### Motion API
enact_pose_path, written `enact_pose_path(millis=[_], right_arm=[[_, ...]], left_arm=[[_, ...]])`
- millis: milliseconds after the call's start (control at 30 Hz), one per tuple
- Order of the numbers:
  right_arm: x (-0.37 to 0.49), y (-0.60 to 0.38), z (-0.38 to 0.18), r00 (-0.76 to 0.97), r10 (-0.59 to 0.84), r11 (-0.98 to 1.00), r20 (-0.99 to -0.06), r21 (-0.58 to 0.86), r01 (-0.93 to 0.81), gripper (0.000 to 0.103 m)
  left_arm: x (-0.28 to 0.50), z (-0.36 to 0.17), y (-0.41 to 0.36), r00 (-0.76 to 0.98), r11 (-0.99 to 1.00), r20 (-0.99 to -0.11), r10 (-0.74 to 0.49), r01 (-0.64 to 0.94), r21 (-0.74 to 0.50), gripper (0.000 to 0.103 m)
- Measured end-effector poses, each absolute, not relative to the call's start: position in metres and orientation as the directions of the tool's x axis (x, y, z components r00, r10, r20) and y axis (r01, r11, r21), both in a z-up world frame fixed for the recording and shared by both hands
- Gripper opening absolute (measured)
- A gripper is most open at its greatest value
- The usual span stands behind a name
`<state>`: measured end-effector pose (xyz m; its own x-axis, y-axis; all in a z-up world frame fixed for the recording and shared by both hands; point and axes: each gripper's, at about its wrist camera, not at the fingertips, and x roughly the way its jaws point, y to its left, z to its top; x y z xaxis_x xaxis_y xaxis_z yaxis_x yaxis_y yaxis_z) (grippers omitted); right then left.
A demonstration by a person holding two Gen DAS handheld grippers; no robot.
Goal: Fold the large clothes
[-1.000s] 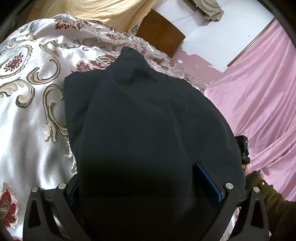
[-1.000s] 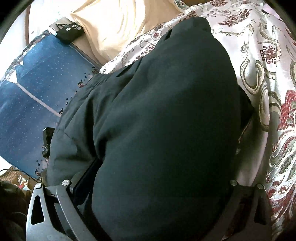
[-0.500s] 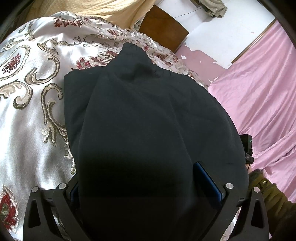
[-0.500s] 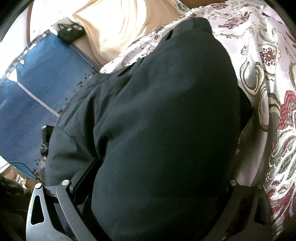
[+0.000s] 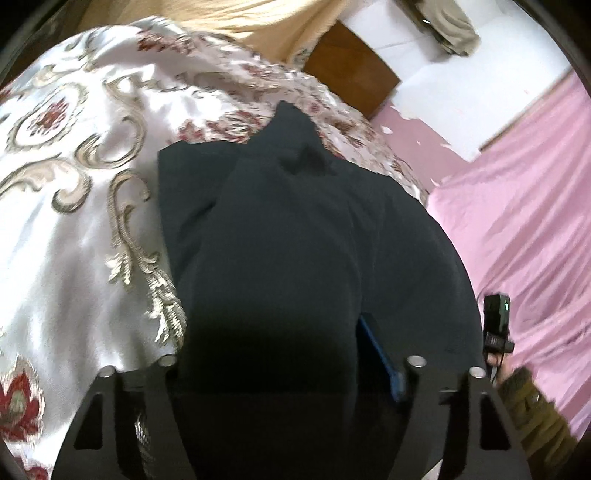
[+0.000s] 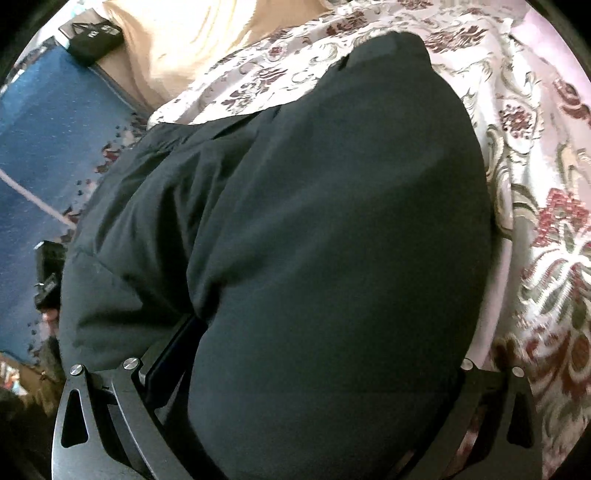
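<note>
A large dark garment (image 5: 306,236) lies partly folded on a floral satin bedspread (image 5: 66,206). It drapes over my left gripper (image 5: 280,354), whose jaws stand wide with the cloth bunched between them; the blue pad (image 5: 376,354) of the right finger shows, the left finger is covered. In the right wrist view the same garment (image 6: 332,229) fills the frame and hangs over my right gripper (image 6: 314,369). Its left finger (image 6: 170,350) shows, the right one is buried in cloth. Whether either gripper pinches the cloth is hidden.
A cream blanket (image 5: 236,22) lies at the head of the bed beside a wooden headboard (image 5: 347,77). A pink sheet (image 5: 524,192) hangs to the right. A blue patterned rug (image 6: 40,158) covers the floor, with a black box (image 6: 92,37) beyond it.
Both grippers have moved forward over the bed with the garment draped on them, carrying its near part toward the far part. The view is blurred from motion.
</note>
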<state>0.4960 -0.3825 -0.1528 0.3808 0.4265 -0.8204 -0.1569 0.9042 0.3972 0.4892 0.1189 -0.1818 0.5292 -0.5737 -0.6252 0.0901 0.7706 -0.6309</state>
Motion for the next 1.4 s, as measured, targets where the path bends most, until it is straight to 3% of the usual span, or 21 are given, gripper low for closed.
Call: enact_pose_path(millis=[300, 400, 467, 567, 667, 1000, 1400], right_arm=[[0.482, -0.37, -0.121, 0.456, 0.276, 0.961, -0.846, 0.245, -0.127, 0.076], [0.479, -0.368, -0.109, 0.48, 0.24, 0.971, -0.844, 0.207, -0.121, 0.062], [0.475, -0.366, -0.1, 0.5, 0.221, 0.975, -0.837, 0.188, -0.117, 0.045], [0.468, -0.369, -0.08, 0.537, 0.234, 0.972, -0.811, 0.213, -0.102, 0.03], [0.459, -0.367, -0.06, 0.574, 0.254, 0.966, -0.778, 0.239, -0.104, 0.024], [0.405, -0.343, -0.011, 0.591, 0.348, 0.937, -0.728, 0.297, -0.186, 0.02], [0.332, -0.327, -0.011, 0.533, 0.346, 0.938, -0.773, 0.272, -0.215, 0.02]], left_arm=[[0.48, -0.161, 0.105, 0.593, 0.849, -0.649, -0.476, 0.118, -0.515, 0.041], [0.476, -0.151, 0.102, 0.612, 0.862, -0.644, -0.459, 0.13, -0.49, 0.031], [0.471, -0.141, 0.096, 0.629, 0.879, -0.645, -0.434, 0.137, -0.457, 0.025], [0.465, -0.123, 0.092, 0.642, 0.893, -0.651, -0.405, 0.127, -0.431, 0.021], [0.46, -0.102, 0.095, 0.638, 0.891, -0.657, -0.402, 0.11, -0.44, 0.02], [0.388, -0.03, 0.111, 0.678, 0.926, -0.659, -0.327, 0.089, -0.367, 0.019], [0.312, -0.065, 0.116, 0.614, 0.93, -0.732, -0.294, 0.005, -0.368, 0.019]])
